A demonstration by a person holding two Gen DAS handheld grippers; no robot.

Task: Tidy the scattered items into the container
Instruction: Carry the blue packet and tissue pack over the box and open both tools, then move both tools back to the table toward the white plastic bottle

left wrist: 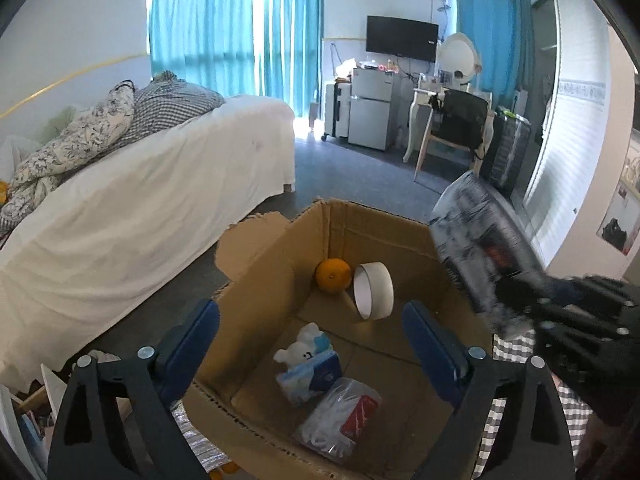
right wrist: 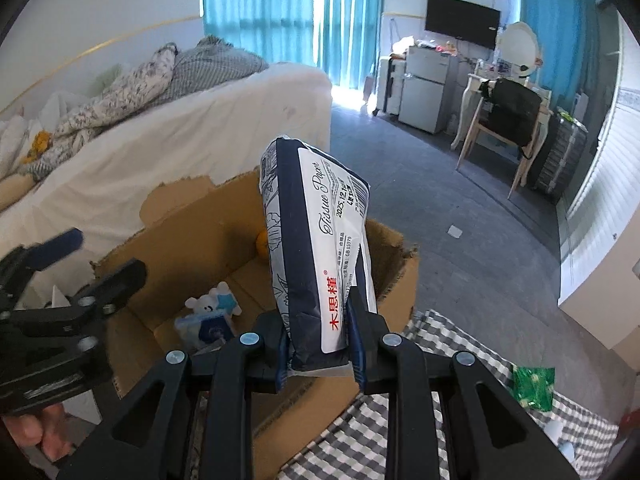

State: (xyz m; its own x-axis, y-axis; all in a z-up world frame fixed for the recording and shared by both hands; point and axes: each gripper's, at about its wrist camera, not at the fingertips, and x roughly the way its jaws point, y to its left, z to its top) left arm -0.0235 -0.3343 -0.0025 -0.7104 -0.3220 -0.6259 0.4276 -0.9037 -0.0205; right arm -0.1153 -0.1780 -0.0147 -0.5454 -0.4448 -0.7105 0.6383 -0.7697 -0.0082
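Observation:
An open cardboard box (left wrist: 380, 232) holds an orange (left wrist: 333, 275), a white tape roll (left wrist: 374, 290), a bear-printed tissue pack (left wrist: 308, 364) and a clear bag with a red label (left wrist: 340, 416). My left gripper (left wrist: 310, 312) hangs open over the box with nothing between its blue pads. My right gripper (right wrist: 320, 340) is shut on the lower end of a blue-and-white tissue paper pack (right wrist: 312, 220), which it holds upright above the box's right side (right wrist: 192, 232). In the left wrist view the pack (left wrist: 476, 248) looks blurred at the right. The left gripper (right wrist: 88, 260) shows at the left edge.
A bed with a white sheet (left wrist: 140, 200) runs along the left of the box. A grey checked cloth (right wrist: 440, 360) lies under the box's near right corner, with a green packet (right wrist: 534, 386) on it. A chair (right wrist: 508, 120) and a small fridge (right wrist: 424, 92) stand far across the grey floor.

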